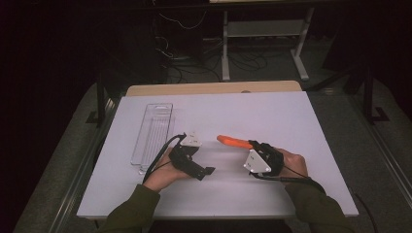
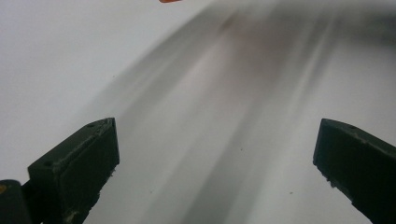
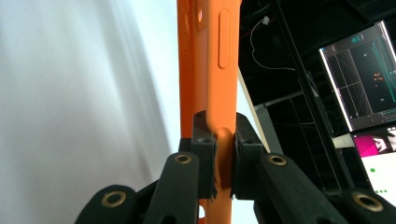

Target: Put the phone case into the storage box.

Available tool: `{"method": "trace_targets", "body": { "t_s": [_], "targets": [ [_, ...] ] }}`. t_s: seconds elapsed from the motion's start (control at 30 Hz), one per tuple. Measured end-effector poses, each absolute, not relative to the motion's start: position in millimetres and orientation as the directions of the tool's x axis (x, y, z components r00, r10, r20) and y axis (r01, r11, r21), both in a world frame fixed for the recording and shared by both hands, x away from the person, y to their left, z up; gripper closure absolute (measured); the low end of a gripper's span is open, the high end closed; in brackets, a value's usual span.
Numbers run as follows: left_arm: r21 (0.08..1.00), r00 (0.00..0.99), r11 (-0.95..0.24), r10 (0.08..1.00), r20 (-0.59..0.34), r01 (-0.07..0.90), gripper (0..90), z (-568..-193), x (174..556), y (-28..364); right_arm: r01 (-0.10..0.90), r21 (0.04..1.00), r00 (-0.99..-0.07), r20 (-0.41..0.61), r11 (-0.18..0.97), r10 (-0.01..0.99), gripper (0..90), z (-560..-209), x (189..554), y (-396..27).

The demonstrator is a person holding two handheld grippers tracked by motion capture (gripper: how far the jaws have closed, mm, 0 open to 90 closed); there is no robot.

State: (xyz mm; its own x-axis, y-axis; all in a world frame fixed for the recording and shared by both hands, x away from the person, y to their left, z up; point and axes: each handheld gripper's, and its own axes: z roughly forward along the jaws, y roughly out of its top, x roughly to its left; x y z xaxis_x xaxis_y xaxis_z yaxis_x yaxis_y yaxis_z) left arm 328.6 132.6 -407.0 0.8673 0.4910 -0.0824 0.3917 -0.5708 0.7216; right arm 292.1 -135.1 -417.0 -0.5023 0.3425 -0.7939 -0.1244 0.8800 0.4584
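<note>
At lower left of the high view, the left black two-jaw gripper (image 1: 210, 170) carries a grey three-cornered plate and a looping black cable. Right of centre, the right black two-jaw gripper (image 1: 252, 144) bears a similar plate and cable. Both forearms wear olive-green sleeves (image 1: 132, 208). In the right gripper view, brass-coloured rivets (image 3: 182, 158) stud the black linkage arms.

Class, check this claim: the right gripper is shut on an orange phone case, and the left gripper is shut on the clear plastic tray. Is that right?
Not quite. The right gripper is shut on the orange phone case, but the left gripper is open and holds nothing, as the left gripper view shows. The clear plastic tray lies apart on the table.
</note>
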Motion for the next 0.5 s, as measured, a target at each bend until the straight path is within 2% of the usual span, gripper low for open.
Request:
{"method": "trace_targets", "body": {
  "t_s": [0.37, 0.5],
  "targets": [
    [0.721, 0.865, -0.569, 0.495, -0.085, 0.396, 0.0, -406.8, 328.0, 132.6, -0.043, 0.582, -0.547, -0.694, 0.812, 0.468, 80.6, -414.4, 291.3, -133.3],
    [0.723, 0.863, -0.563, 0.497, -0.090, 0.400, 0.0, -406.7, 328.0, 132.8, -0.032, 0.600, -0.554, -0.676, 0.799, 0.486, 80.6, -413.0, 293.0, -134.1]
  ]
}}
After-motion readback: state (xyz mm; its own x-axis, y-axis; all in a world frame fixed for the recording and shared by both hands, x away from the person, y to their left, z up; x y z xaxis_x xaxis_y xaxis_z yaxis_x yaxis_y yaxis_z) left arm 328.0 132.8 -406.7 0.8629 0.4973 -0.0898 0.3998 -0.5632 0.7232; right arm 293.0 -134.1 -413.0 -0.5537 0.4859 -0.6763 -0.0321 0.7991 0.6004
